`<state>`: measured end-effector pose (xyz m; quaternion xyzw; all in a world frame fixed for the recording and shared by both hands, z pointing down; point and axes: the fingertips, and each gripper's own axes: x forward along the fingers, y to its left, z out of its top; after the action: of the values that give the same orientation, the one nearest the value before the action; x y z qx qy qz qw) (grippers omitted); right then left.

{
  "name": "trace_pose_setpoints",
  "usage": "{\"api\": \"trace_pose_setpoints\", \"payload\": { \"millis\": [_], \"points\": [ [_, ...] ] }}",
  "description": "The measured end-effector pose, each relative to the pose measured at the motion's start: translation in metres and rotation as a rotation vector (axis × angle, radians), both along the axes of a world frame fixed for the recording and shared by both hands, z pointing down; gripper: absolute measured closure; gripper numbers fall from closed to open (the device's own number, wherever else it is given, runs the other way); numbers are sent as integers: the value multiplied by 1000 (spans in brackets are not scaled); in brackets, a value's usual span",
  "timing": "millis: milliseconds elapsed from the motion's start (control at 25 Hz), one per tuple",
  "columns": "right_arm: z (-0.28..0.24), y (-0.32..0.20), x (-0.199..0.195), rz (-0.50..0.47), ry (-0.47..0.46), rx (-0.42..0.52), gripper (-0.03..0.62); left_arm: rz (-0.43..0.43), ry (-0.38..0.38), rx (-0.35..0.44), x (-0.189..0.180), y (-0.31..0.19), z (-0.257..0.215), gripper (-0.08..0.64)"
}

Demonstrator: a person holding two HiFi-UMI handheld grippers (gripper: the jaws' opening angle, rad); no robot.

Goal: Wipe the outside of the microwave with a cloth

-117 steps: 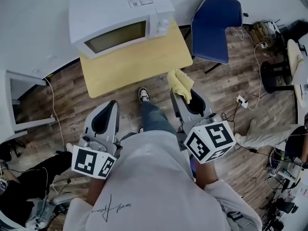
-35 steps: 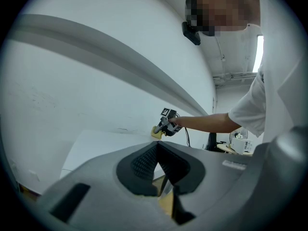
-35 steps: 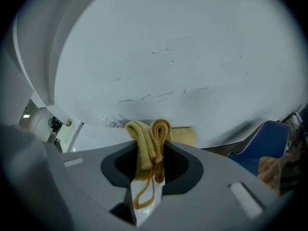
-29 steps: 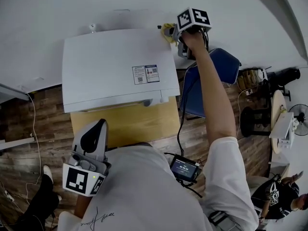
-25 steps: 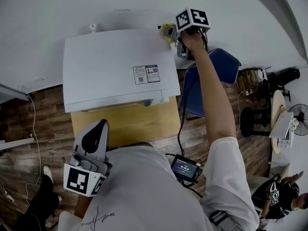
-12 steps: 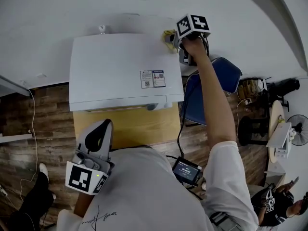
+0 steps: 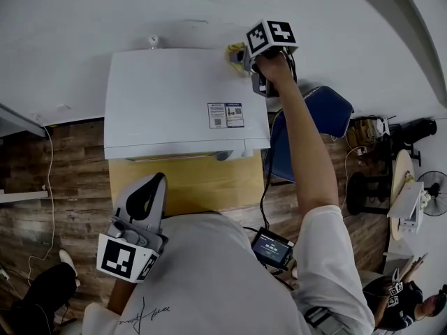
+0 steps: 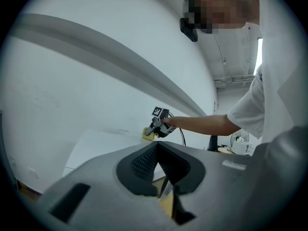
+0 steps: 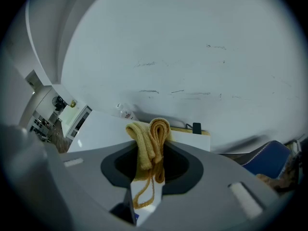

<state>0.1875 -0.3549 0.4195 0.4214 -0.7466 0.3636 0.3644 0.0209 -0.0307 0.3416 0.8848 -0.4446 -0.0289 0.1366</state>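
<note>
Stretches the right gripper (image 7: pixel 244 54) out at arm's length to the back right corner of the white microwave (image 7: pixel 174 93), close by the wall (image 7: pixel 209 5). Clamps a folded yellow cloth (image 7: pixel 235 50) between its jaws. Shows, in the right gripper view, the cloth bunched upright in the pinch, with a loop hanging below and the microwave's top just beyond. Cannot tell whether the cloth presses on that top or hangs just above it.

Holds the left gripper (image 7: pixel 157 180) low by the body, over the near edge of the yellow table (image 7: pixel 188 183), well apart from the cloth. Has its jaws drawn together to a thin slit, with nothing between them.

Finds the microwave standing on that table, front edge toward the person, a printed label (image 7: pixel 225 114) on its top near the right side. Shows a blue chair (image 7: pixel 318 114) to the right of the table, on the wood floor (image 7: pixel 56 159).
</note>
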Motion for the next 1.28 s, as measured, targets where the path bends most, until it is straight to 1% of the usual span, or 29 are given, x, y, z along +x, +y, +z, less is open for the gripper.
{"api": "trace_pose_setpoints", "payload": {
  "millis": [560,960,1280],
  "points": [
    [0,5,-47,-88,-8,5,476,-28,2,-1,-12,3,0,565],
    [0,10,-79,-156,4,7,474,-49,7,-3,-21,0,-1,565],
    [1,14,-117,-230,-9,2,474,-72,6,-9,-28,0,3,565]
  ]
}}
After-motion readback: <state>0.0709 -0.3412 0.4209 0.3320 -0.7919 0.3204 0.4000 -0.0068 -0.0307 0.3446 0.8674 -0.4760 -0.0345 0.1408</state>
